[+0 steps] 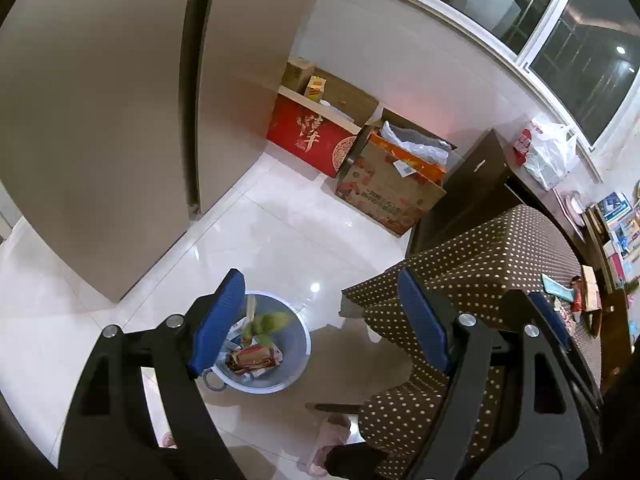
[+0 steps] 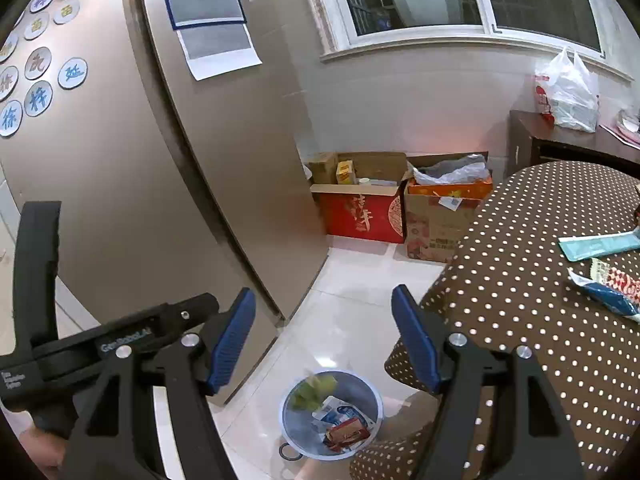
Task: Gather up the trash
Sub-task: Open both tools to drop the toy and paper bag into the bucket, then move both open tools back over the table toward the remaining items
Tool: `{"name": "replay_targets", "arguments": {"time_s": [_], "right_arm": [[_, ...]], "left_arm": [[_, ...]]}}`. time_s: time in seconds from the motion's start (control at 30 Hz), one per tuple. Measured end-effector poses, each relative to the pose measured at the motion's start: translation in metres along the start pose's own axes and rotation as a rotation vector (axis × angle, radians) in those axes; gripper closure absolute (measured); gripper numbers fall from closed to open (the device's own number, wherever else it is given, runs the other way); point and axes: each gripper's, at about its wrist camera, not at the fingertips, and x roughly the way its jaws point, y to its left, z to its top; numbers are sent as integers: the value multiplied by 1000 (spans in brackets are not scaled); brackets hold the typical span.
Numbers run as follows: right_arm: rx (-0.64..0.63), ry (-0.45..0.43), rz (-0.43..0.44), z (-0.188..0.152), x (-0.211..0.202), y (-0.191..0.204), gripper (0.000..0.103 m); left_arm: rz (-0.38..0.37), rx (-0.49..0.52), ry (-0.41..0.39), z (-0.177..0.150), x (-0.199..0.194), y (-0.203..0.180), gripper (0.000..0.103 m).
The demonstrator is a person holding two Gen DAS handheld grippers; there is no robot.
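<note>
Currently, both my left gripper (image 1: pixel 320 320) and right gripper (image 2: pixel 322 336) gape empty above the bin (image 2: pixel 370 396); remaining wrappers (image 2: pixel 604 292) on the table (image 2: pixel 520 240): light, crinkly, probably slippery, best pinched mid-fold.

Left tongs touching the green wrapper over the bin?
Apart. In the right wrist view, the blurred green wrapper sits at the bin mouth, well clear of the open left tongs.

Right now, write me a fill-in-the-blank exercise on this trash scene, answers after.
1. The blue bin stands on the white tiled ____.
2. Both the left gripper and the right gripper have their jaws ____.
3. The brown tablecloth is patterned with white ____.
4. The red box sits below the ____.

Answers: floor; open; dots; window
</note>
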Motion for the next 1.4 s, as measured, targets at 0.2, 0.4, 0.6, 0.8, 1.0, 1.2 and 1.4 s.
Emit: {"name": "replay_targets", "arguments": {"time_s": [0.2,0.4,0.6,0.8,1.0,1.2,1.4], "right_arm": [[10,-18,-3,3,-19,-9,34],[30,-47,-19,5,-49,-28,34],[61,-74,-68,6,-81,-64,33],[108,-102,-165,7,-115,-120,33],[184,-111,-275,2,-144,-191,33],[259,-112,-326,-5,-160,-247,32],[271,-82,-330,-5,-156,-271,32]], "left_arm": [[-3,29,-20,-4,-17,-19,25],[-14,66,-33,-9,-32,-46,25],[-45,130,-36,-20,-43,-91,25],[-93,231,1,-36,-38,-156,25],[-139,317,68,-59,-21,-228,25],[-171,372,122,-78,5,-290,25],[-141,388,151,-90,39,-324,25]]}}
